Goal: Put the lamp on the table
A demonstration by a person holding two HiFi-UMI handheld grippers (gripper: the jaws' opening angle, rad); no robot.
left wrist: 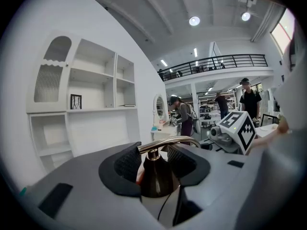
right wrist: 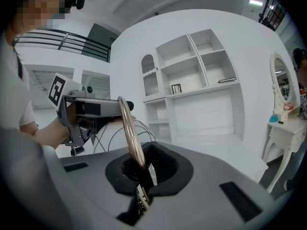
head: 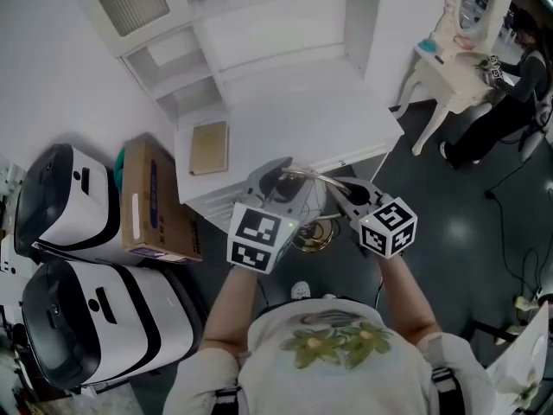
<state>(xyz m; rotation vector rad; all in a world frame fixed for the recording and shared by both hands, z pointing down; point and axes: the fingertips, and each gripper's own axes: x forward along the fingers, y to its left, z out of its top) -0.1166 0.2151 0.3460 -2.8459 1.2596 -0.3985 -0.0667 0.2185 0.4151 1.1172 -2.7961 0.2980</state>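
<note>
The lamp [head: 309, 178] has a curved brass arm, a dark bronze cone and a wire ring part [head: 313, 233]. I hold it in the air just in front of the white table [head: 294, 119], below its front edge in the head view. My left gripper [head: 278, 178] is shut on the dark cone [left wrist: 156, 174], its jaws standing wide around it. Further right, my right gripper [head: 341, 193] is shut on the brass arm [right wrist: 130, 138]. The right gripper view shows thin wire loops [right wrist: 120, 138] behind the arm, and the left gripper [right wrist: 81, 109] beyond them.
A tan notebook [head: 208, 148] lies at the table's left end. White shelves [head: 216, 33] rise behind the table. A cardboard box [head: 154, 201] and two white cases [head: 65, 201] stand at the left. A white vanity [head: 458, 41] and a person [head: 510, 102] are at the right.
</note>
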